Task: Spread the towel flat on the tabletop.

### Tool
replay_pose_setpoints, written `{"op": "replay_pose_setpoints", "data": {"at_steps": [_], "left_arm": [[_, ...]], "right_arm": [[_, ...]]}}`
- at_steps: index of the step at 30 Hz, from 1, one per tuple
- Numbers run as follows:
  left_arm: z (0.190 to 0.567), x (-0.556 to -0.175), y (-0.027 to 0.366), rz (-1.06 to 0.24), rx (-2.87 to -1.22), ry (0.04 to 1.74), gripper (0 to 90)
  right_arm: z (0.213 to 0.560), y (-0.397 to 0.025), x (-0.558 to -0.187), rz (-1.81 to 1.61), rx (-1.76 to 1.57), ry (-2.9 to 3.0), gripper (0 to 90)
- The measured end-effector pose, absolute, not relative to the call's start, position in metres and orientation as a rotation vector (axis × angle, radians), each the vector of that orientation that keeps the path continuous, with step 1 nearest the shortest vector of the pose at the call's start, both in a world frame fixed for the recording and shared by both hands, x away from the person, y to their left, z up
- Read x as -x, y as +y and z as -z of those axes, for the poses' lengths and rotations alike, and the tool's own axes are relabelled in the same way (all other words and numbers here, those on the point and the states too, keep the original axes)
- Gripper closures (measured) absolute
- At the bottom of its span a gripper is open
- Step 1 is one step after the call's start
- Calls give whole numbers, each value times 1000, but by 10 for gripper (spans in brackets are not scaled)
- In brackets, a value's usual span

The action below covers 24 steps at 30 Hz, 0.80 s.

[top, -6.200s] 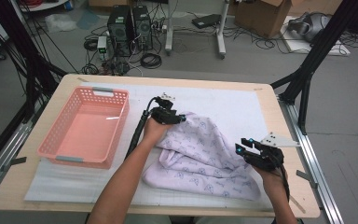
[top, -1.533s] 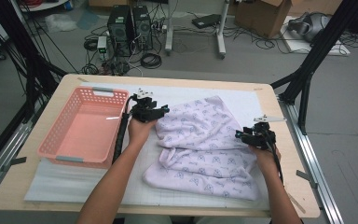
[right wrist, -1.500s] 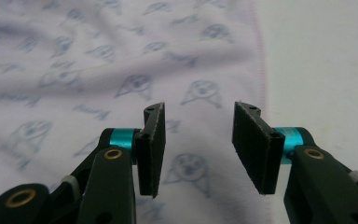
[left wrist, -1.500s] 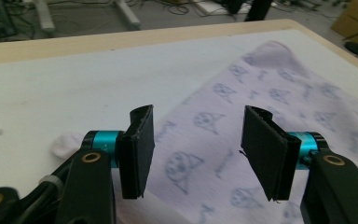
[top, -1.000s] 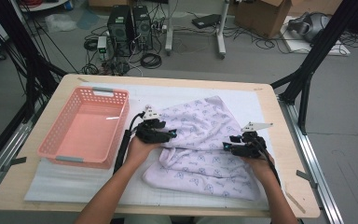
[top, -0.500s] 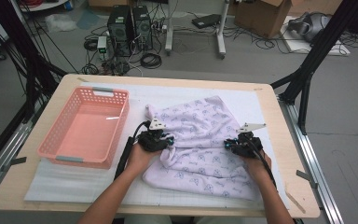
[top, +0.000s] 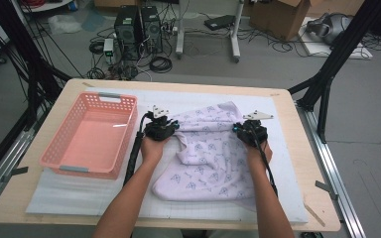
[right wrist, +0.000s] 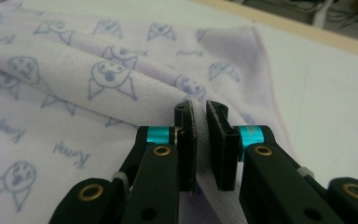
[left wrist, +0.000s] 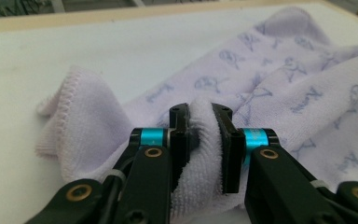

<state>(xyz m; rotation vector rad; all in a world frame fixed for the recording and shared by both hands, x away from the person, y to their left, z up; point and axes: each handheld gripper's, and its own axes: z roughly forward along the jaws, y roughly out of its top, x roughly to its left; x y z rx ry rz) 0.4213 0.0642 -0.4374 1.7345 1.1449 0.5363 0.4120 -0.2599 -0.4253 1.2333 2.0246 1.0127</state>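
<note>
Your left gripper (left wrist: pixel 200 140) and right gripper (right wrist: pixel 201 140) each pinch a fold of the towel (top: pixel 213 153) between their jaws; left of them sits the pink basket (top: pixel 59 158) on the white-matted table (top: pixel 302 163).

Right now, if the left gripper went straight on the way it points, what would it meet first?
The left gripper, shut on the lilac towel, points over the towel's bunched folds; it would likely push into them first, before the white mat.

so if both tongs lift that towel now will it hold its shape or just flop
Probably flop: the towel already lies in soft folds and bunches up between the left tongs. It looks light, thin terry, so it should hang limp between the left and right tongs. The fuzzy pile likely resists slipping out.
</note>
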Motion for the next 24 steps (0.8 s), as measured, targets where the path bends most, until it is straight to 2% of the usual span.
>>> {"op": "replay_pose_setpoints", "data": {"at_steps": [2, 4, 6, 15, 24], "left_arm": [[436, -421, 68, -507, -1732, 1143, 600], [433, -418, 72, -481, -1746, 1138, 468], [429, -411, 76, -455, -1746, 1118, 427], [427, -379, 75, -363, -1834, 976, 407], [433, -348, 82, -340, -1877, 916, 404]], "right_arm": [[425, -260, -416, -1058, -1272, 2008, 768], [424, -263, -415, -1107, -1311, 1995, 668], [420, -270, -412, -1155, -1344, 1990, 591], [402, -303, -375, -1208, -1286, 1968, 584], [408, -321, -332, -1183, -1224, 2017, 585]]}}
